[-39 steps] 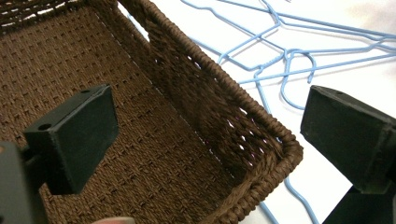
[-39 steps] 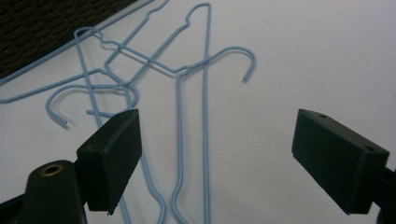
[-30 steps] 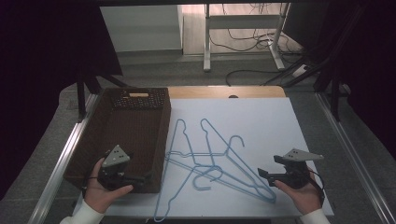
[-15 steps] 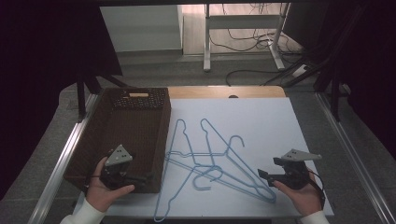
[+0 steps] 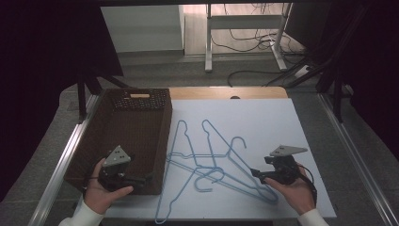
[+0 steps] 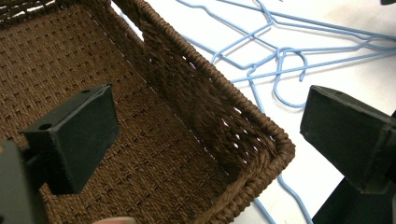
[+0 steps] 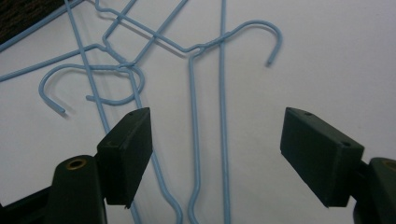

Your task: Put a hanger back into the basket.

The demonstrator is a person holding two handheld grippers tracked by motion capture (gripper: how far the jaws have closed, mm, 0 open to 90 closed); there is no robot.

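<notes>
From the high view, the right gripper (image 5: pixel 256 173) sits at the tangle of blue wire hangers (image 5: pixel 211 165) on the white table (image 5: pixel 282 117), holding nothing. In the left gripper view, its jaws stand spread wide over the near corner of the woven basket (image 6: pixel 261 140), whose visible floor is bare. The right gripper view has its jaws wide apart above the hangers (image 7: pixel 196 140), open table to their right.

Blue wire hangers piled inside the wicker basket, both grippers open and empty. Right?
Not quite. The hangers lie on the white table beside the basket, not inside it; the high view shows this, and the left gripper view shows bare weave in the part of the basket it covers. The rest holds: left gripper and right gripper are both open and empty.
</notes>
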